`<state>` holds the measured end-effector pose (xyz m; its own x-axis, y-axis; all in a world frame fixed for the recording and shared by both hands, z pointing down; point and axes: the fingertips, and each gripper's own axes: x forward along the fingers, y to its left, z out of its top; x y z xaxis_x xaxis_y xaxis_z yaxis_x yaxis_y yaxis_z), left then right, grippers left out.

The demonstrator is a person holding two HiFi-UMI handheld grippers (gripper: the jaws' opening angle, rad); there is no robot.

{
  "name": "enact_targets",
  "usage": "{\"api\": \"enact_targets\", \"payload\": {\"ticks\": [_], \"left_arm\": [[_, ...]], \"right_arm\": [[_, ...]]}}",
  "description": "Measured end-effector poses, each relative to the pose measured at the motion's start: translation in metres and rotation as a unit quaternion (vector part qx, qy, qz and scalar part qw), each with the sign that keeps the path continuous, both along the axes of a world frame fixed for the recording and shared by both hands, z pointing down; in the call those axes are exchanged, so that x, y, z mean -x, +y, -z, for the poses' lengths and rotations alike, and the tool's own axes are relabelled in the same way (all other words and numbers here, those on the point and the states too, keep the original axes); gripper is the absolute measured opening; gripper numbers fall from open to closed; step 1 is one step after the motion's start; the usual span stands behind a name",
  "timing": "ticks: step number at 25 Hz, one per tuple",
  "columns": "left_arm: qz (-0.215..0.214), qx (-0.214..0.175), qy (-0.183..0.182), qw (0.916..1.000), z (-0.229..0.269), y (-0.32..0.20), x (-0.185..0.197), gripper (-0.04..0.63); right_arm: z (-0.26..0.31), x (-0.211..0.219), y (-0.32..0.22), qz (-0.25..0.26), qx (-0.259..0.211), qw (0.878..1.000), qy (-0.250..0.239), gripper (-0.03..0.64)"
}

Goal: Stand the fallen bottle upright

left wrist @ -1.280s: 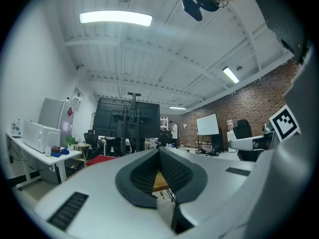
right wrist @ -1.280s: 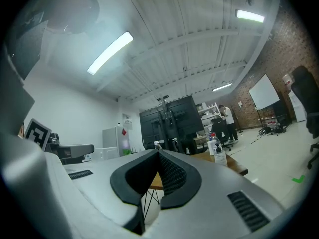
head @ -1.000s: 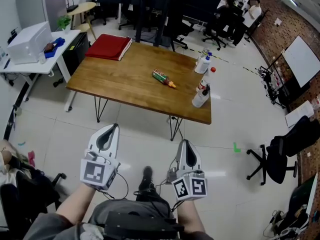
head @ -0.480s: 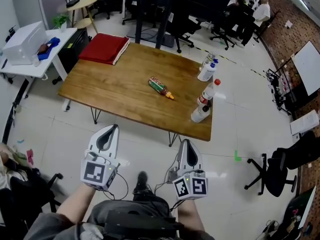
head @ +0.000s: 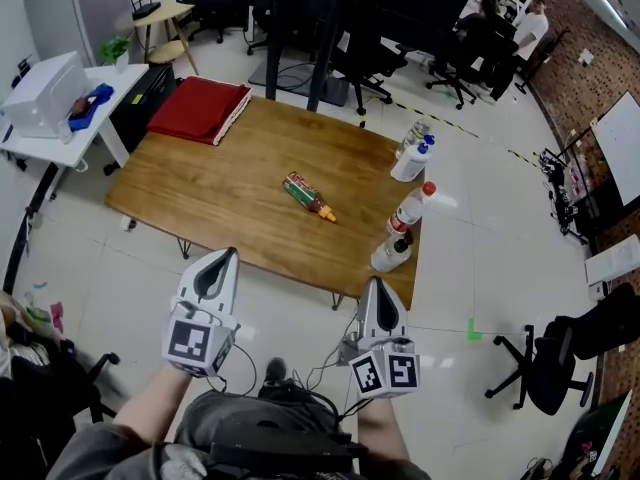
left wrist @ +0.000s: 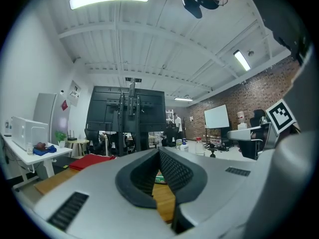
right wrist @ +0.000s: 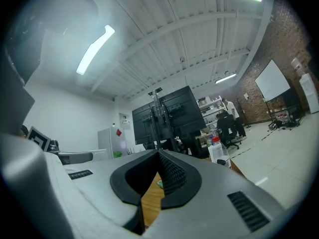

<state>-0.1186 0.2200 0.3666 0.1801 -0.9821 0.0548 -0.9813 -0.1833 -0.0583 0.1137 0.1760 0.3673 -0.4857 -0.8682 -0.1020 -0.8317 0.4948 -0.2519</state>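
a long brown wooden table on thin black hairpin legs [head: 220, 193] stands on pale floor tiles. the fallen bottle, a small one with a green and red label and an orange cap [head: 305, 195], lies on its side near the middle of the table top. its cap points toward the table's near right corner, and it lies well apart from everything else on the table.

a folded red cloth [head: 200, 108] lies on the table's far left corner. along the table's right edge stand a white bottle with a blue cap [head: 412, 161], a clear bottle with a red cap [head: 408, 208] and a pale bottle with a black top [head: 390, 254]. the last is closest to the near right corner.

the left gripper, grey with a marker cube [head: 224, 253], is off the table, just short of its near edge and level with the table top. its jaws are pressed together at the tips with nothing between them. the right gripper, also grey with a marker cube [head: 372, 282], sits just short of the table's near right corner, jaws likewise closed and empty. both point toward the table, apart from the fallen bottle.
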Motion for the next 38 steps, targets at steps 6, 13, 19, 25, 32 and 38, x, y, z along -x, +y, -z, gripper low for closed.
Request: {"api": "enact_targets", "payload": {"ticks": [6,13,19,25,32,38], "left_arm": [[0.009,-0.001,-0.003,1.0000,-0.003,-0.019,-0.003,0.020],[-0.004,0.006,-0.002,1.0000,-0.007,-0.043,0.003,0.020],[-0.033,0.003,-0.001,0.9995,-0.014,-0.090,0.010,0.020],[-0.063,0.013,0.000,0.9980,-0.016,-0.152,0.023,0.020],[-0.096,0.022,-0.009,0.9951,-0.031,-0.233,0.037,0.020],[-0.125,0.033,-0.006,0.9916,-0.041,-0.293,0.045,0.020]], "right_arm": [[-0.001,0.011,-0.020,0.034,-0.010,0.999,0.004,-0.002],[-0.006,0.028,-0.032,0.054,-0.004,0.998,0.014,-0.002],[-0.009,0.034,-0.065,0.029,0.001,0.999,0.019,-0.002],[-0.007,0.053,-0.119,0.009,0.004,1.000,0.020,-0.002],[-0.014,0.079,-0.194,-0.007,0.011,1.000,0.021,-0.002],[-0.017,0.097,-0.255,-0.031,0.015,0.999,0.021,-0.002]]}}
